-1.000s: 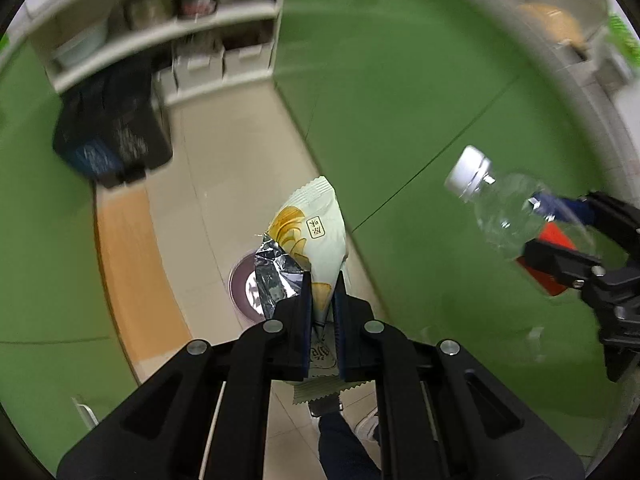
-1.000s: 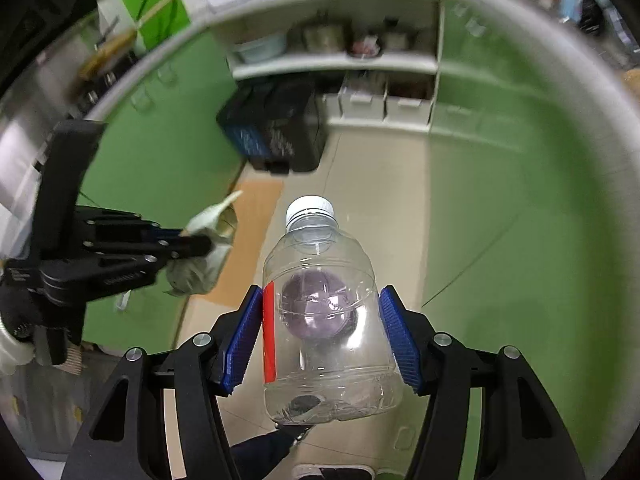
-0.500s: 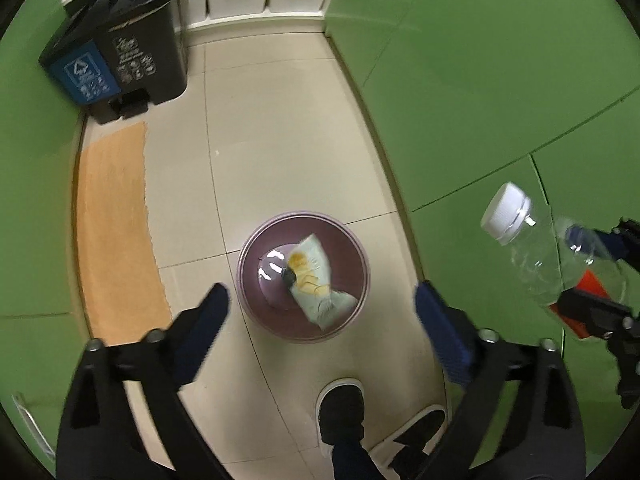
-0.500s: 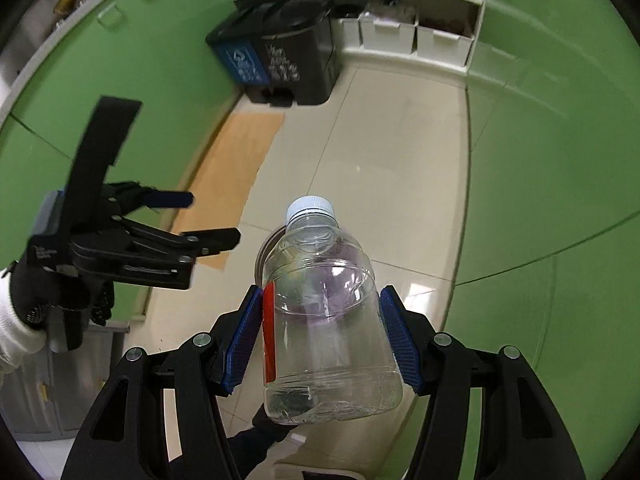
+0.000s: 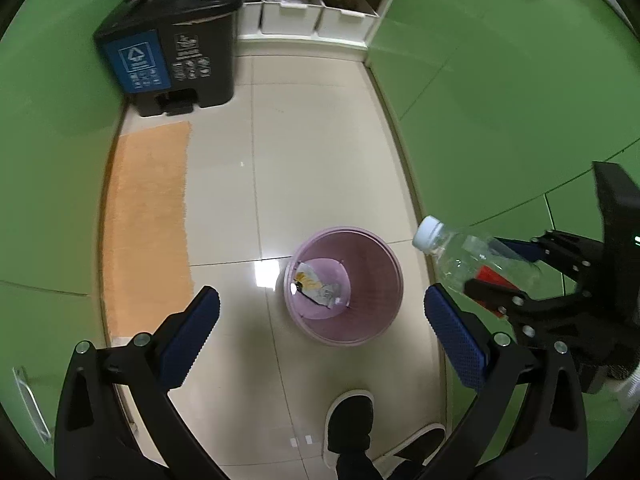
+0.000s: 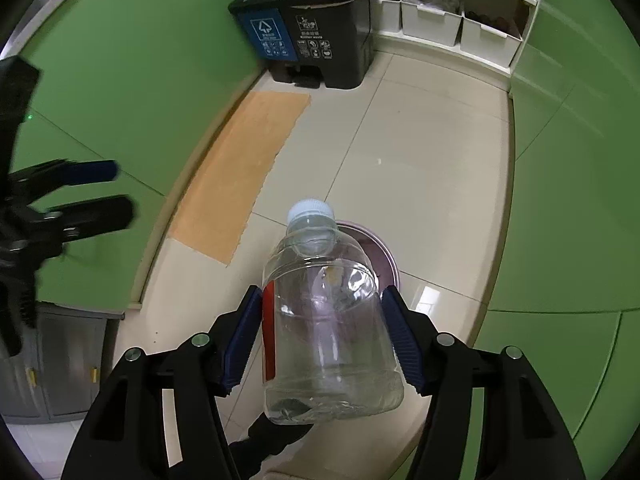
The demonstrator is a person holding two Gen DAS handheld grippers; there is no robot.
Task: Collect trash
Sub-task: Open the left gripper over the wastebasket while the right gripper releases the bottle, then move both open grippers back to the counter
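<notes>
Now mid-disposal, above a pink wastebasket [image 5: 344, 286] on the tiled floor. Left tongs [image 5: 320, 332] spread fully wide and empty, aimed down at the basket; snack wrapper [image 5: 316, 286] lying inside on the bottom. Right tongs [image 6: 322, 334] just starting to open around a clear plastic bottle [image 6: 328, 320], blue pads [image 6: 240, 340] barely off its sides, white cap pointing forward toward the basket rim. Step in hand, by the look of it: dropping the bottle. Next move calls for centring over the opening, since the bottle seems to hang near the rim rather than the middle, then widening fully. Risk: a bounce off the rim onto the floor.
</notes>
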